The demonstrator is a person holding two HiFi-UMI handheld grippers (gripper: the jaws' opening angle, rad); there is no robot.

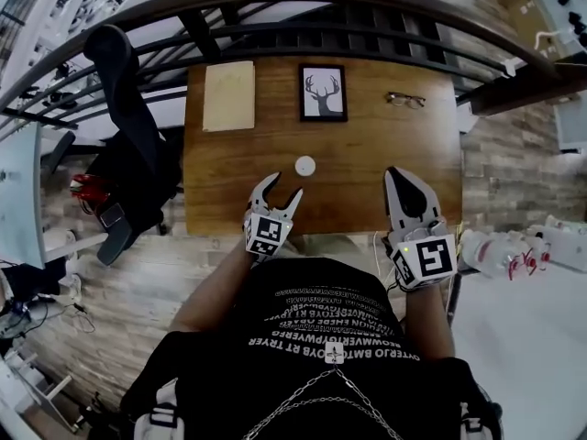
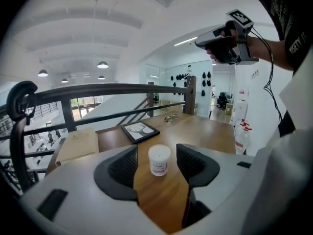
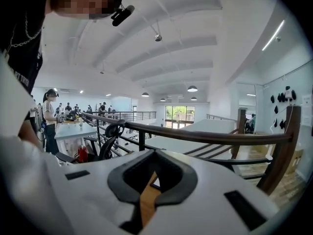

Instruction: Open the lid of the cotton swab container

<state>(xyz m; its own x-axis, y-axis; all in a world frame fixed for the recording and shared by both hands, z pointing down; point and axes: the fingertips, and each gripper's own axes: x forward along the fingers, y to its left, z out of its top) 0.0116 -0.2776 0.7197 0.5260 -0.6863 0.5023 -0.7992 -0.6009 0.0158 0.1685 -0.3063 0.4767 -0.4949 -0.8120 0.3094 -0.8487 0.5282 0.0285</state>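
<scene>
**Left gripper**: held out in front of the person on a bare forearm, over the near edge of the table, left of its middle. It points away from the body and tilts downward. Jaws stand well apart with nothing gripped. Its marker cube faces the head camera.

**Right gripper**: held out over the near edge, towards the table's right end, and tilted slightly downward. Jaws are closed tip to tip on nothing; its own view shows only a sliver of table wood through the gap behind the tips. In the left gripper view it sits high at the upper right, clasped in a hand.

**Cotton swab container**: a small white round tub standing upright on the table, roughly midway between the near and far edges and a little left of centre. The white lid is seated flat on top. A band of print runs round the lower wall, too small to read. In the left gripper view the tub lines up in the gap between the two dark pads, but the head view shows it just beyond the fingertips and touching neither.

**Surroundings**
- Framed deer print: at the far edge, directly behind the tub.
- Spectacles: near the far right corner.
- Tan pad: at the far left corner.
- Dark curved railing: beyond the far edge.
- Black chair: off the left edge.
- White bottles: on the floor to the right.

Bare wood lies between the open jaws and the tub.
</scene>
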